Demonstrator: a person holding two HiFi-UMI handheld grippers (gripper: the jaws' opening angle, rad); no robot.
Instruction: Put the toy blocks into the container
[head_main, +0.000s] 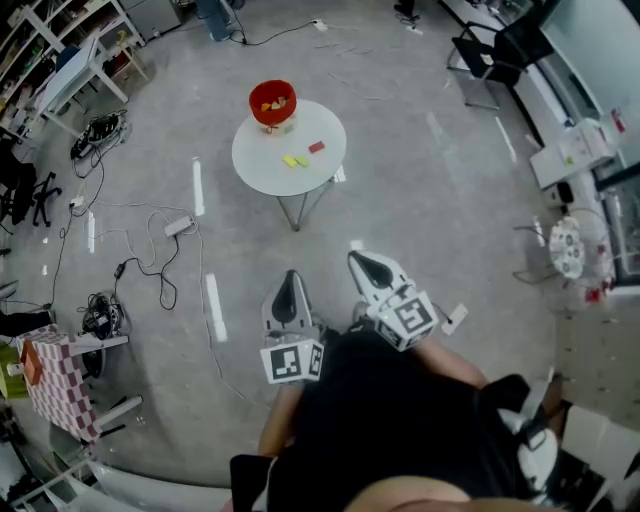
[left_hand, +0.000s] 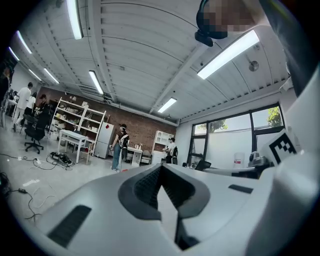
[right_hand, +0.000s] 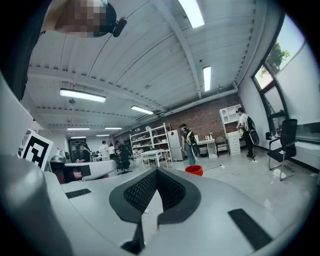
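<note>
A red container (head_main: 272, 102) with some blocks in it stands at the far edge of a round white table (head_main: 262, 160). On the tabletop lie a yellow block (head_main: 289, 160), a green block (head_main: 301, 160) and a red block (head_main: 316, 147). My left gripper (head_main: 291, 277) and right gripper (head_main: 359, 262) are held close to my body, well short of the table, both shut with nothing in them. In the left gripper view the left gripper (left_hand: 161, 170) points up at the ceiling. The right gripper (right_hand: 156, 174) points across the room, with the red container (right_hand: 194, 170) just beyond its tip.
Cables and a power strip (head_main: 180, 226) lie on the floor to the left of the table. A checkered small table (head_main: 55, 385) stands at the near left, a black chair (head_main: 485, 55) at the far right. Several people (left_hand: 120, 145) stand by shelves in the distance.
</note>
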